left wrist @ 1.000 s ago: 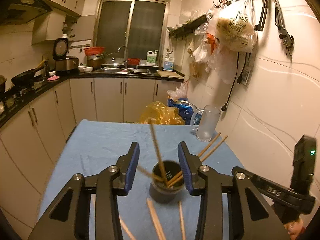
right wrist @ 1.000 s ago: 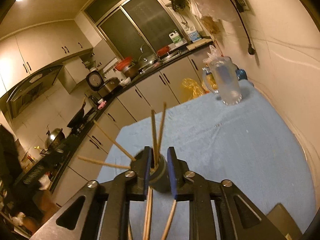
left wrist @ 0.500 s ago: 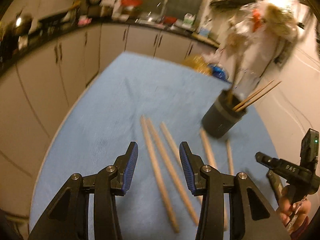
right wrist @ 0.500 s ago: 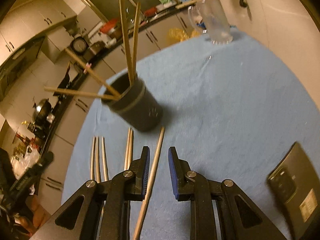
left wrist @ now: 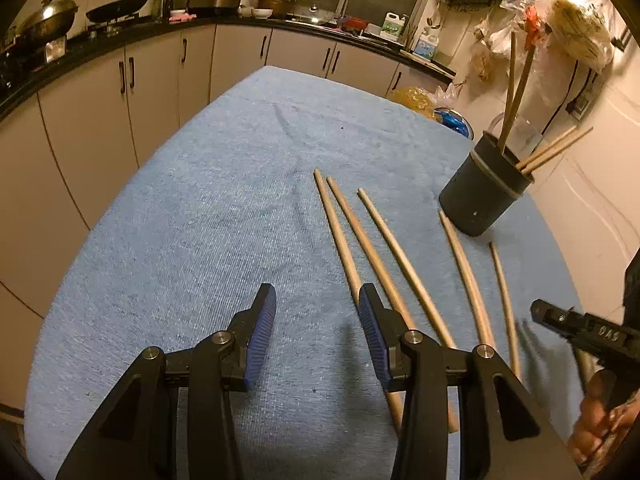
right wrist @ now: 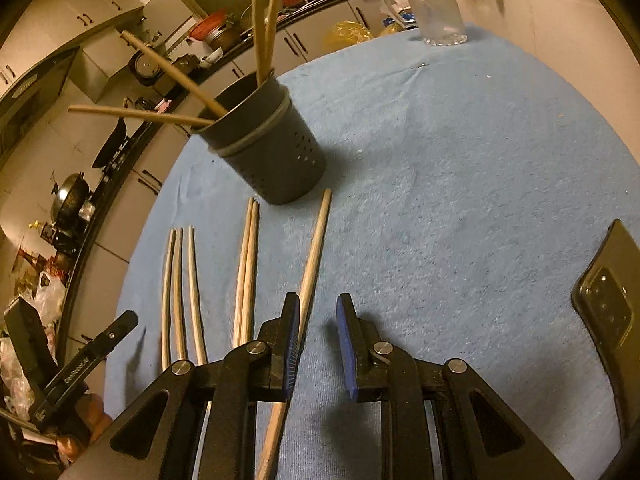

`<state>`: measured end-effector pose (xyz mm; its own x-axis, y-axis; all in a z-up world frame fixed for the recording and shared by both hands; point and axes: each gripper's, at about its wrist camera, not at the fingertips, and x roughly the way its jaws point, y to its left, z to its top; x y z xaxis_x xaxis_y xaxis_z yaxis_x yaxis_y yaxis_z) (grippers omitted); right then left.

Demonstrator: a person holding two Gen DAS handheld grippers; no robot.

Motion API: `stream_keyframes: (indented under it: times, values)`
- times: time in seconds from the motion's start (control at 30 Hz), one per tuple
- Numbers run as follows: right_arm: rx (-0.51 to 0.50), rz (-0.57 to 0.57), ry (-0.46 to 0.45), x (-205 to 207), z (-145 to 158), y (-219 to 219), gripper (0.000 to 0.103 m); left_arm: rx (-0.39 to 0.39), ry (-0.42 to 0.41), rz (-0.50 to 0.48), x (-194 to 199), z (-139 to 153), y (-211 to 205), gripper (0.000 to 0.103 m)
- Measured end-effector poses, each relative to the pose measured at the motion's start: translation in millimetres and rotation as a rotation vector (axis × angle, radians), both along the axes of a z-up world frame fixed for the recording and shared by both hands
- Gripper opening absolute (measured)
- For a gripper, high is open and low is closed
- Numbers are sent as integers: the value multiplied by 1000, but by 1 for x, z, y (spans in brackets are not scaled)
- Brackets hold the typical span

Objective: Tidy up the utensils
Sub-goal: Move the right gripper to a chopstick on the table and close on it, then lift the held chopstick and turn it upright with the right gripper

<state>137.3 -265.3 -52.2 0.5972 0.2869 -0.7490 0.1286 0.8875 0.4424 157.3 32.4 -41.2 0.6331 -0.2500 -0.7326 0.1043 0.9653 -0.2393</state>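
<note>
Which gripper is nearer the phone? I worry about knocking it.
Right. The right gripper hovers just left of the phone; the left gripper is beyond the chopsticks.

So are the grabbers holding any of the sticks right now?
No, nothing is held. The left gripper has open jaws over bare blue cloth. The right gripper has empty jaws too; one chopstick lies beside its left jaw, not pinched.

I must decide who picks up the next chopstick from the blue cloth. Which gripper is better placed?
The right gripper: one chopstick already lies close by its open jaws. The left gripper is open over bare cloth, with the chopsticks beside it.
</note>
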Motion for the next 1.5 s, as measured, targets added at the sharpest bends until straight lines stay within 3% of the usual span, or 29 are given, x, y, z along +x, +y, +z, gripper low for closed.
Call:
stream_keyframes:
  times: [0.13, 0.5, 0.63, 0.7, 0.8, 0.97, 1.03, 1.27, 1.5]
  values:
    - [-18, 1, 7, 3, -2, 6, 21, 4, -33, -16, -5, 0, -2, 42]
    - [-130, 10, 30, 44, -5, 33, 20, -15, -10, -48, -2, -3, -2, 43]
    - [-162, 16, 49, 55, -10, 38, 19, -18, 20, -53, 2, -4, -3, 43]
    - [-185, 14, 47, 55, -10, 39, 8, -29, 36, -59, 5, -3, -4, 43]
    - [-163, 25, 43, 54, -11, 35, 8, -43, 73, -60, 18, -3, -8, 43]
    - [-102, 48, 44, 47, -13, 25, 7, 1, 157, -52, 52, -3, -22, 42]
    - [-83, 58, 45, 44, -13, 22, 7, 28, 204, -45, 70, -8, -28, 34]
    - [-68, 65, 47, 45, -14, 14, 8, 107, 246, -9, 99, -6, -37, 9]
    - [-135, 96, 73, 55, -9, 21, 8, 148, 261, -25, 95, -3, -38, 7]
